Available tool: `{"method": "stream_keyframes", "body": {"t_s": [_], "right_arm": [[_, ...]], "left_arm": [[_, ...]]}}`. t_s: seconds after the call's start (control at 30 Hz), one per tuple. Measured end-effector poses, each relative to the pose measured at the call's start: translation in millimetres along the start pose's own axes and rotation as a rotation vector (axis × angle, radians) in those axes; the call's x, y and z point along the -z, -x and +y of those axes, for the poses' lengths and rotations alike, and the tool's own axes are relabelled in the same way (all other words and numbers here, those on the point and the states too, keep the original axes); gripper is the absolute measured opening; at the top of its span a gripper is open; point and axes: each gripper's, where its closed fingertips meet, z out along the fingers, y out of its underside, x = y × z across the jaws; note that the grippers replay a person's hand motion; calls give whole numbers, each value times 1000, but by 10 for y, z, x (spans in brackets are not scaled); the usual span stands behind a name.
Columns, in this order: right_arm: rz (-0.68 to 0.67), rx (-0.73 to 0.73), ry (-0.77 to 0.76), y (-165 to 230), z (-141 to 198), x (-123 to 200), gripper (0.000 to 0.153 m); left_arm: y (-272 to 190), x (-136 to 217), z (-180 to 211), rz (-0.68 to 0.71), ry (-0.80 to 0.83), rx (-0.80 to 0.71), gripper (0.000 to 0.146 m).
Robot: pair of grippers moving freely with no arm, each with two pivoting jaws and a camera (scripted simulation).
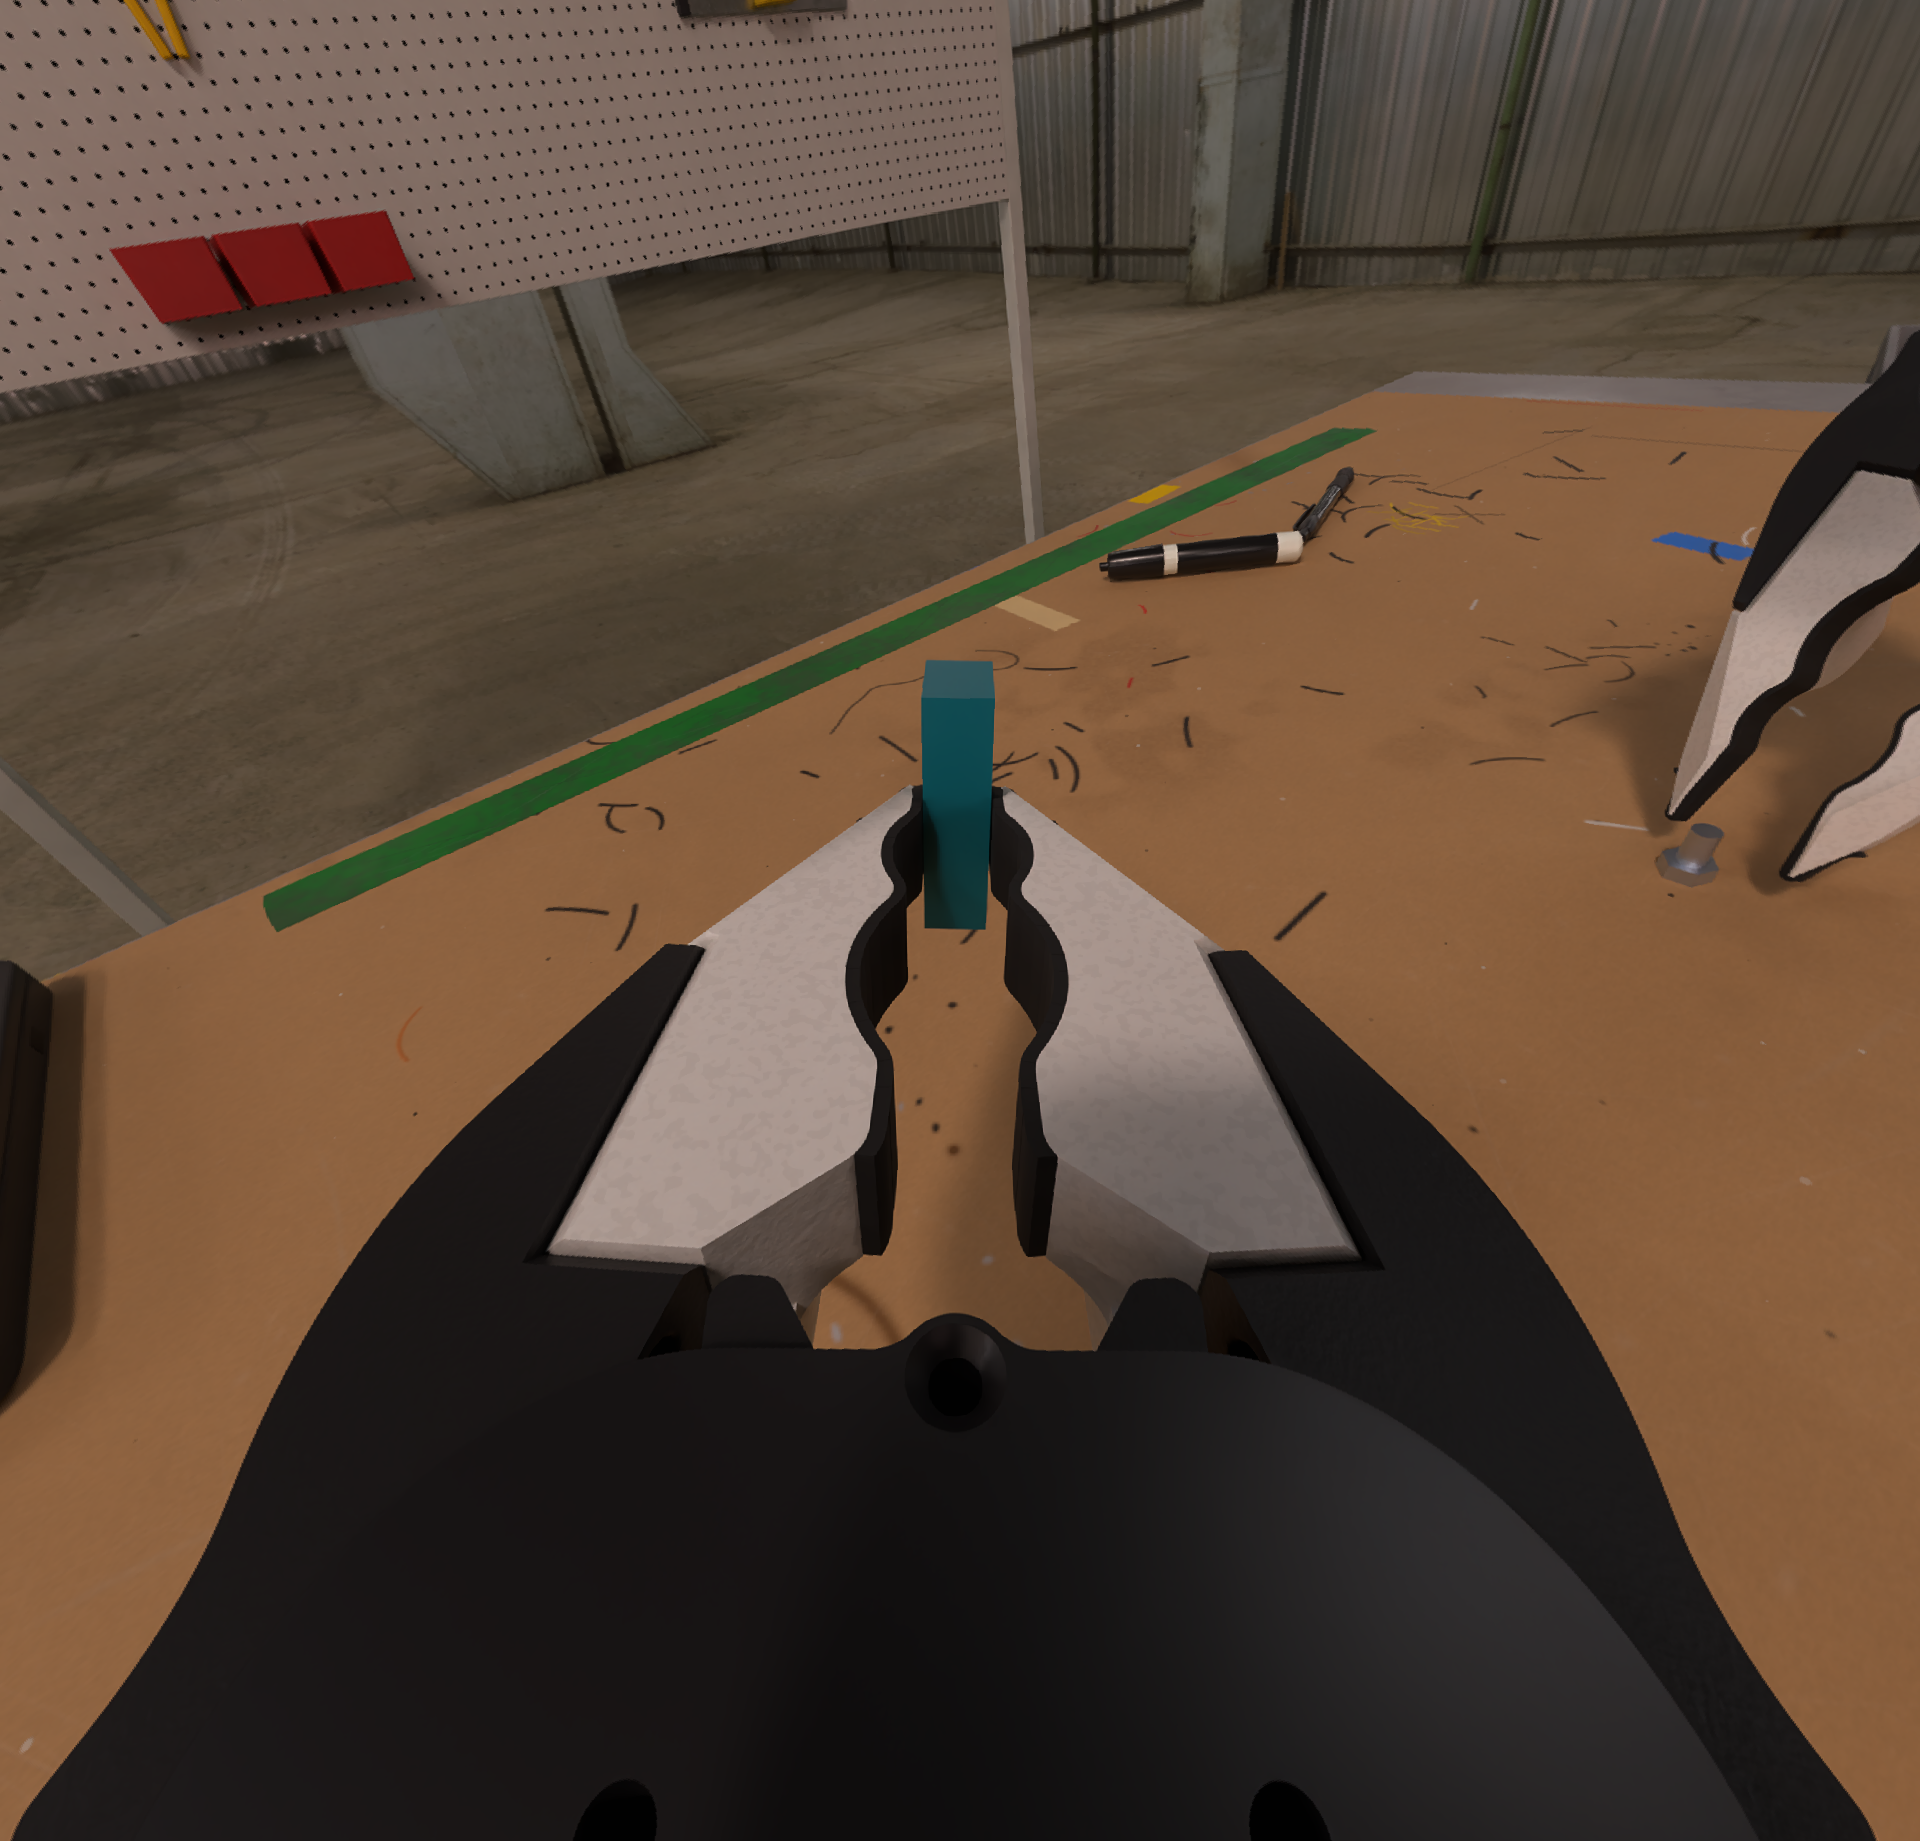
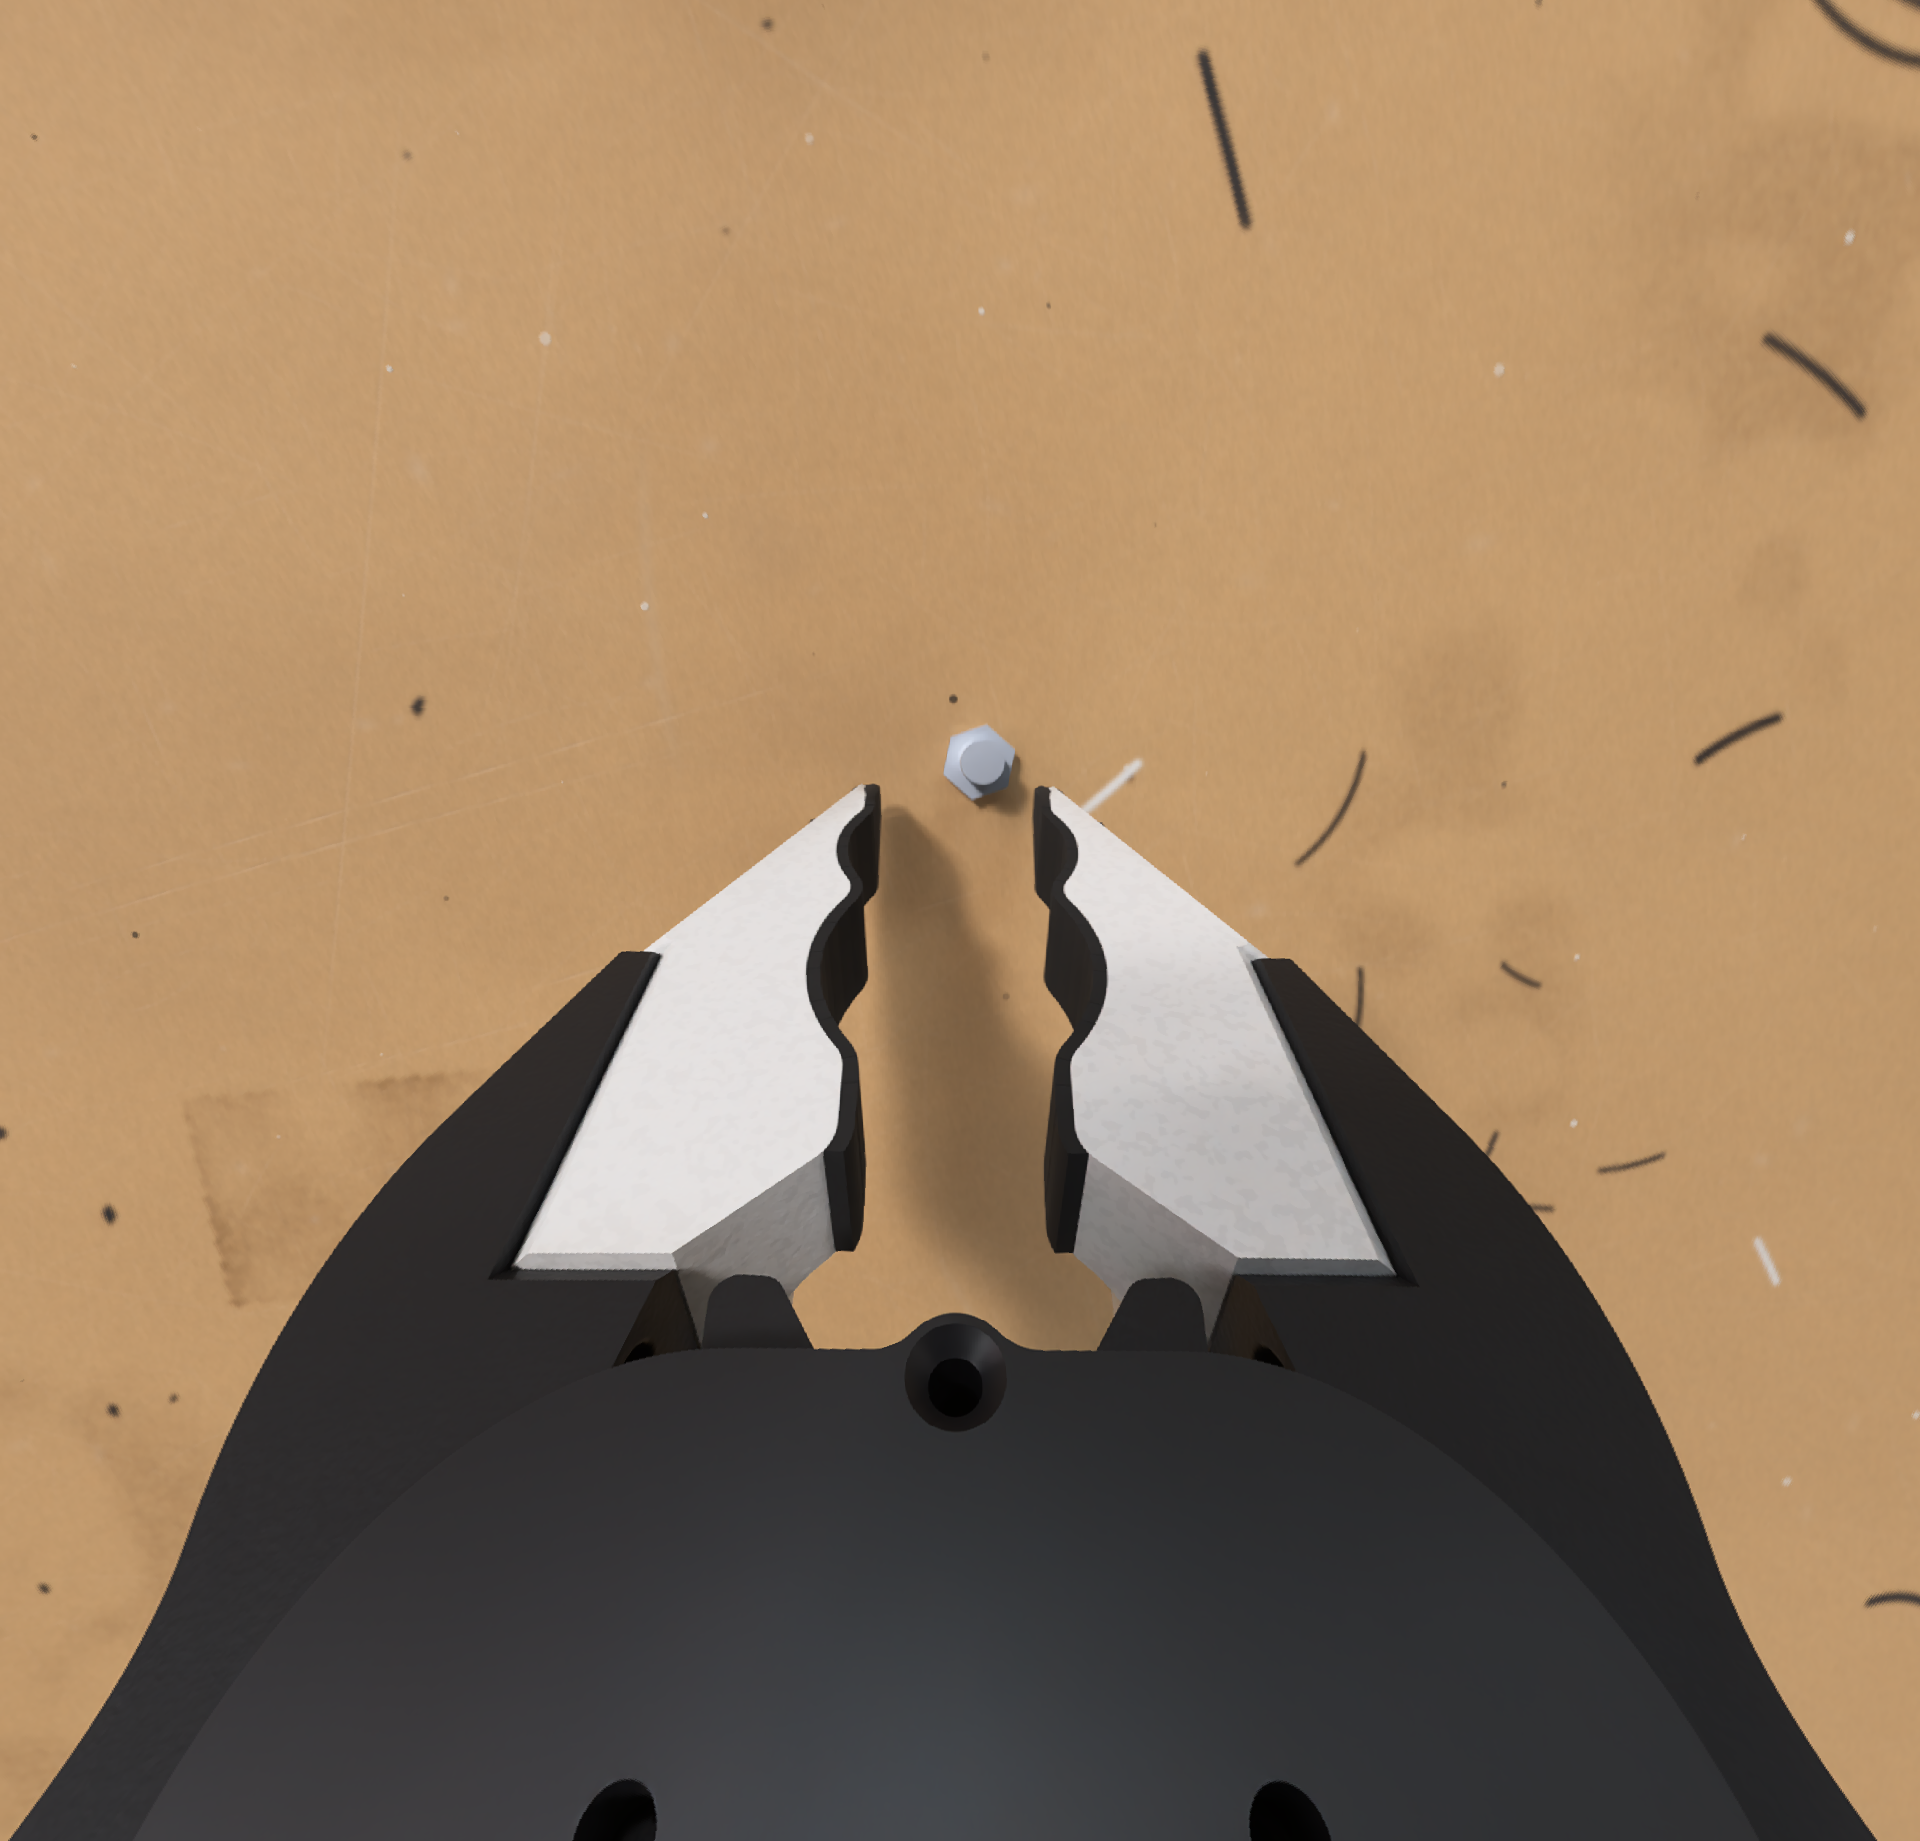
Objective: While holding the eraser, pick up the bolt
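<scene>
In the left wrist view, the left gripper (image 1: 957, 804) is clamped on the eraser (image 1: 957, 794), a teal block standing upright between the fingertips, its top rising above them and its lower end hanging clear of the brown table (image 1: 1247, 960). At about 3 o'clock from the eraser the bolt (image 1: 1691, 853) sits on the table, head down and shank up, with the right gripper (image 1: 1730, 841) reaching down from the 2 o'clock corner; its two tips stand on either side of the bolt, close to it but not gripping. A green tape strip (image 1: 810, 685) runs along the table edge from 8 o'clock up toward 1 o'clock, and two black markers (image 1: 1205, 555) lie near it at 1 o'clock. A pegboard (image 1: 499, 108) with red bins (image 1: 265, 264) fills the 10 to 12 o'clock area. In the right wrist view, looking straight down at the table (image 2: 520, 441), the right gripper (image 2: 957, 799) is spread open with nothing between its fingers. The bolt (image 2: 980, 763) lies at 12 o'clock just beyond the tips, slightly nearer the right fingertip (image 2: 1044, 804), apart from both. Short black scribbles mark the board around 1 to 4 o'clock.
</scene>
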Motion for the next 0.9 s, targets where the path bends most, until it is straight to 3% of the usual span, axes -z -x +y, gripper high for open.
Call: {"method": "stream_keyframes", "body": {"t_s": [0.13,0.9], "right_arm": [[10,-50,30,-1,89,-2,37],[1,-73,-88,23,-155,-85,35]], "left_arm": [[-10,-8,6,3,4,-4,11],[-17,-2,12,2,5,-15,11]]}}
